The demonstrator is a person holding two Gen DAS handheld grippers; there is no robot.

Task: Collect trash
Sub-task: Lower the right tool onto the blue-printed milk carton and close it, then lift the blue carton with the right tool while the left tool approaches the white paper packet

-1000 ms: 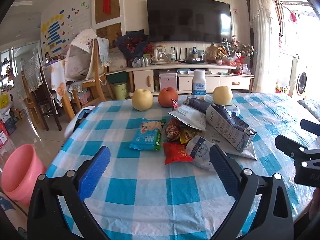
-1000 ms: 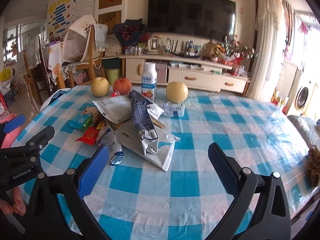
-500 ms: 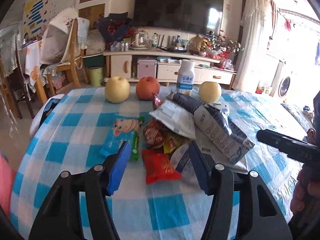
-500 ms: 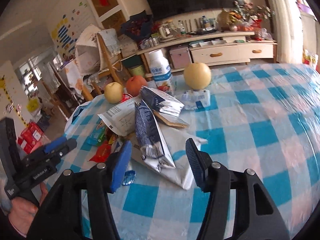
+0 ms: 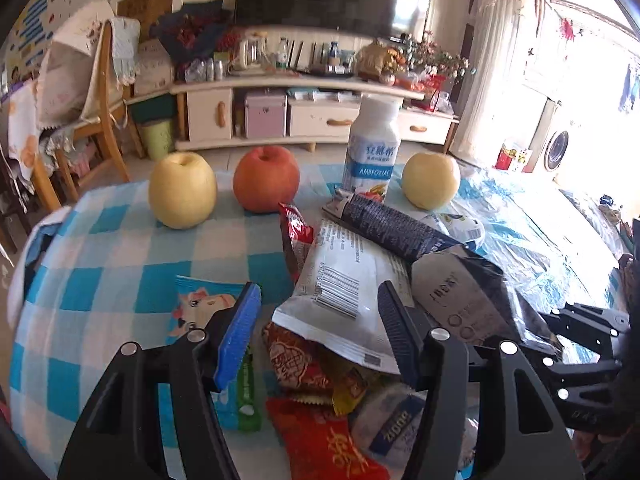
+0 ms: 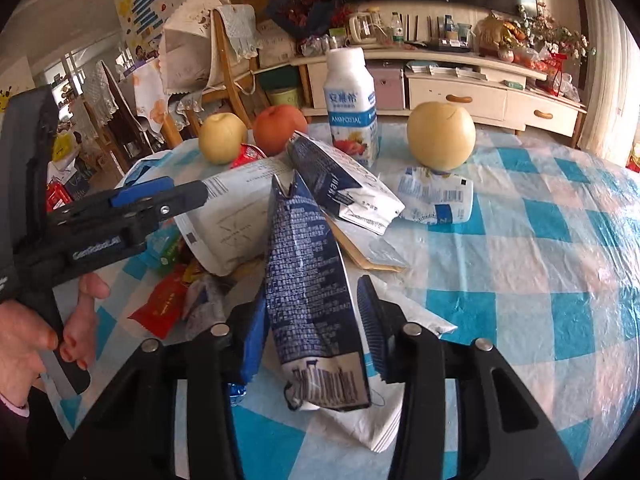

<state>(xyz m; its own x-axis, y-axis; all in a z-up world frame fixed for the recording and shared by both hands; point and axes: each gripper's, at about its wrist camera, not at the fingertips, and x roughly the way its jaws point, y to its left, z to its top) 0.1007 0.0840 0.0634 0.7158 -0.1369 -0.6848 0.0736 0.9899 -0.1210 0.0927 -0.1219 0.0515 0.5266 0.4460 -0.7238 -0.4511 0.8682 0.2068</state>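
— Both grippers have come forward and down over the pile of wrappers since a second ago, and their jaws, wide then, have narrowed.

— What does the left gripper (image 5: 318,330) have?

— Its jaws stand half apart, straddling the white pouch with the barcode (image 5: 340,292); the pads press on nothing I can see. Its own view shows the red packet (image 5: 320,440), the cartoon-printed blue packet (image 5: 200,304) and a crumpled snack bag (image 5: 296,360) under the fingers.

— And the right gripper (image 6: 314,330)?

— Closing around the dark blue printed bag (image 6: 308,280), which stands between the pads; a gap shows on the right side, so no grip yet. Only this view shows the hand (image 6: 36,332) holding the left tool and the small white-and-blue wrapper (image 6: 436,196) in front of the yellow pear (image 6: 440,136).

— Elsewhere on the checked tablecloth (image 6: 540,240)?

— A yoghurt bottle (image 5: 372,152), a red apple (image 5: 266,178) and another pear (image 5: 182,190), all upright behind the trash.
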